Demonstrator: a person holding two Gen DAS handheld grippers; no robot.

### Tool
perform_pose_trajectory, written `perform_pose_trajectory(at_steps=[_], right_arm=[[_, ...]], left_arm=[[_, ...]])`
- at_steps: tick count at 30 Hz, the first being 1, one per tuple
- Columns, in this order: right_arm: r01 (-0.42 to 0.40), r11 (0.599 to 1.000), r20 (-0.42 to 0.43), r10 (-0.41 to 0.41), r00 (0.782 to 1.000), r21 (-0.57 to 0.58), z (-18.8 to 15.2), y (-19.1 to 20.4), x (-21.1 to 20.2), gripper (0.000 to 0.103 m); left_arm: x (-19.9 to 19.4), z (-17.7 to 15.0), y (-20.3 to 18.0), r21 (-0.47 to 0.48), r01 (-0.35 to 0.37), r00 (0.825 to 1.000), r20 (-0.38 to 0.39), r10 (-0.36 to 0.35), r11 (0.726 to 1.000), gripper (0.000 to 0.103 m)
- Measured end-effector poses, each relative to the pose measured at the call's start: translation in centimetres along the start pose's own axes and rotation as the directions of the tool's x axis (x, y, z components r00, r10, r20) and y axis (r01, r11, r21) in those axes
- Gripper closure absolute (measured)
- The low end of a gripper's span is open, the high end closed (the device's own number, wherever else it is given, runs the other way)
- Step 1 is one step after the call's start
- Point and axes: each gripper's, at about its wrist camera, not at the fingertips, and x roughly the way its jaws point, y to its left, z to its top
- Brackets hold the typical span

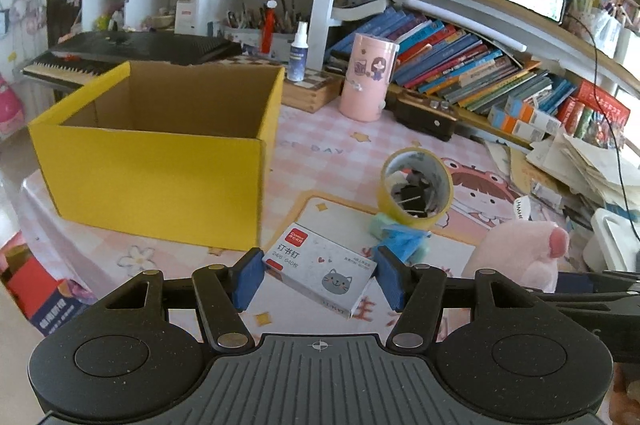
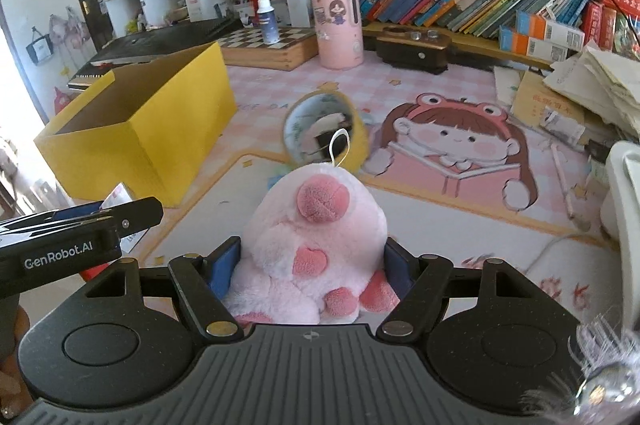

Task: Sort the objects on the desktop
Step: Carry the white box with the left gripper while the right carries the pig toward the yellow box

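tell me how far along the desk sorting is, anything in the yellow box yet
Nothing shows inside the yellow box, though its floor is hidden. In hand: left tongs grip the staple box, right tongs grip the pink plush. Left on the mat: the tape roll holding binder clips.

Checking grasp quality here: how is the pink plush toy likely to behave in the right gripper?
The pink plush toy looks soft, so it probably squashes between the right gripper pads. Likely light for its bulk. Its fluffy fur may slip slightly.

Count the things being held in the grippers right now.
2. A staple box sits clamped in the left gripper; a pink plush toy is squeezed in the right gripper. Nothing else appears held.
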Motion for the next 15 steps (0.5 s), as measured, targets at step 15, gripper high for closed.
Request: perform_pose_trajectory(at_steps=[15], right_arm=[[0.004,1.000,-0.032,-0.003,0.999,0.011,-3.7,12.4,-1.6,0.032]], left_arm=[[-5.6,-2.0,10.3,0.029,0.001,1.000,-0.016,0.000,1.000,0.044]])
